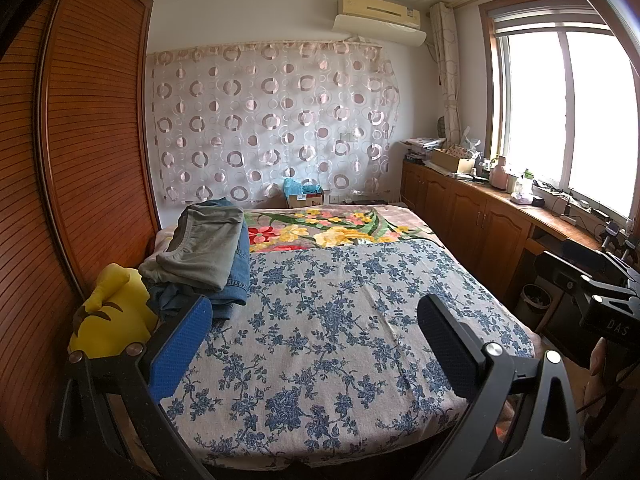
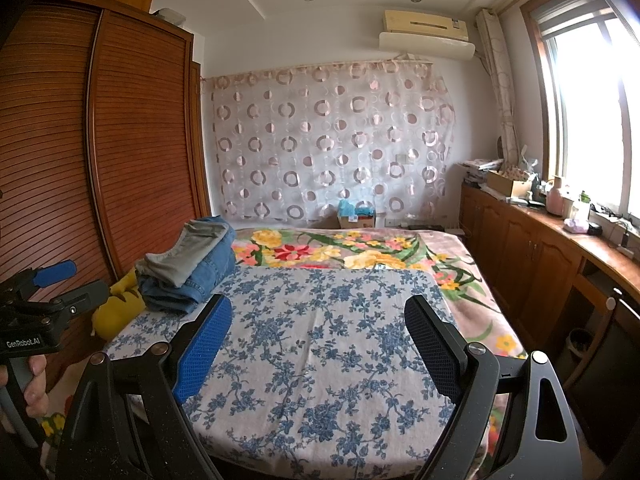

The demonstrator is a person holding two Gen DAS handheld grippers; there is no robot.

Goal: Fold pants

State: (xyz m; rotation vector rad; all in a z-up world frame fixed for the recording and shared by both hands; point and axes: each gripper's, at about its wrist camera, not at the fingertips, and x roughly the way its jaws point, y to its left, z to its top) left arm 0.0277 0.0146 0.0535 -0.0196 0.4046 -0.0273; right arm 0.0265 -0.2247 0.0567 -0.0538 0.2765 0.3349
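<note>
Left wrist view: your left gripper (image 1: 316, 344) gapes wide, empty, stacked pants (image 1: 208, 252) at middle left. Right wrist view: your right gripper (image 2: 320, 344) likewise.

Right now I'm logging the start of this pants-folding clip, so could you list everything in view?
pile of pants: several, grey on top of blue denim, far left of the bed
sheet: one, white with blue flowers, over the near bed
blanket: one, pink with yellow and red flowers, far end of the bed
soft toy: one, yellow, left bed edge by the pile
wardrobe: one, brown slatted, left wall
curtain: one, sheer with pink rings, back wall
air conditioner: one, cream, above the curtain
cabinets: a row, brown, cluttered top, under the window
left gripper: open, empty, over the sheet
right gripper: open, empty, over the sheet
</note>
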